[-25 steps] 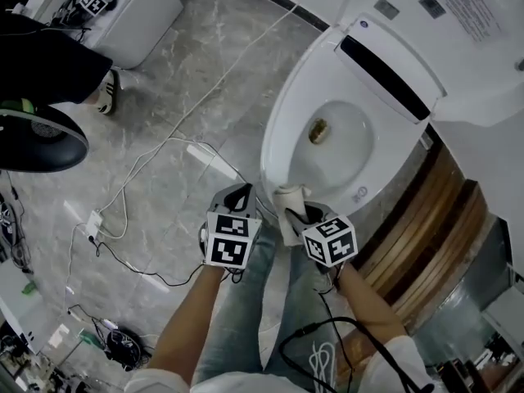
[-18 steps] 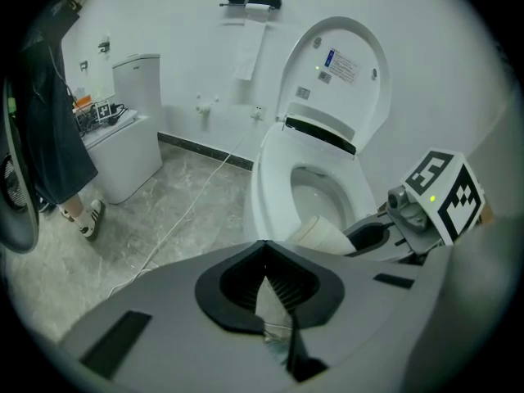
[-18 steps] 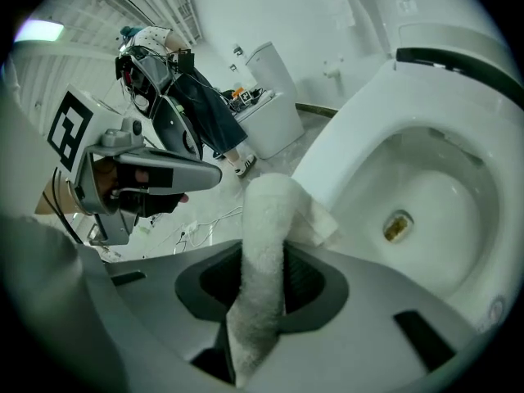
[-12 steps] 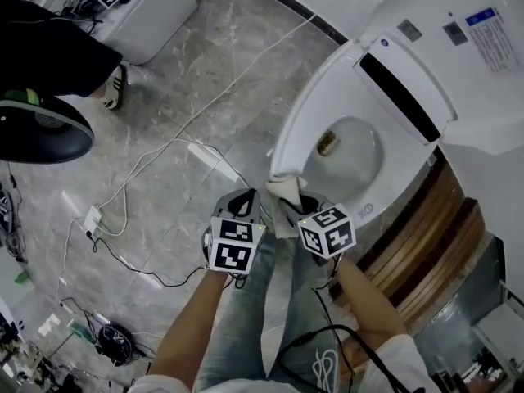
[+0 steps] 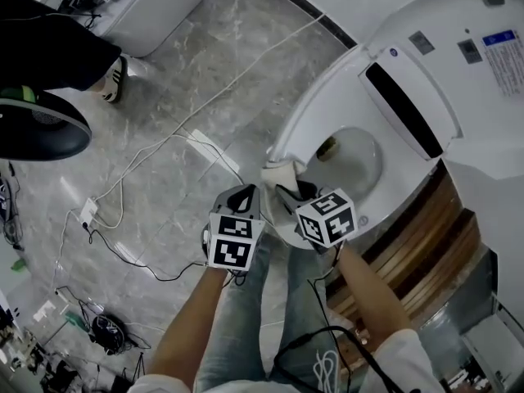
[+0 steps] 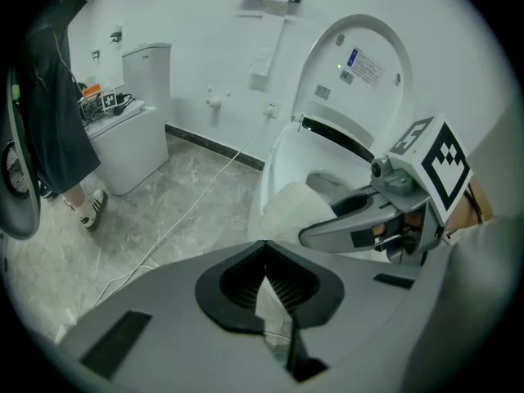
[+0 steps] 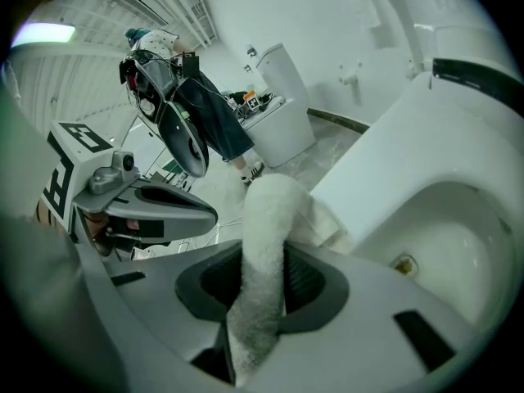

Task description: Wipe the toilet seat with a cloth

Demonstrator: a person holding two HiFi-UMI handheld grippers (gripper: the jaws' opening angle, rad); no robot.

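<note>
The right gripper (image 7: 262,278) has its jaws closed on a white cloth (image 7: 267,213), which runs up between the pads as a thick fold and bunches out just beyond the tips. There the loose end of the cloth lies against the front left edge of the toilet seat (image 5: 301,129). The seat's white ring curves away ahead and to the right of this gripper. The bowl (image 5: 354,159) opens directly beyond the tips, with a small brownish mark low inside it. The raised lid (image 5: 458,51) stands farther off, behind the bowl. The left gripper (image 6: 266,275) sits just to the left of the right one, close beside it but not on the cloth. Its jaws are drawn together with nothing between them; only a thin sliver of floor shows through the gap. It hangs over the grey marble floor (image 5: 205,64), short of the seat, which lies ahead and to its right. Well to its left, white and black cables (image 5: 147,158) trail across the floor. Farther off on that side a person in dark clothing (image 5: 49,56) stands near a second white toilet (image 6: 135,133).
</note>
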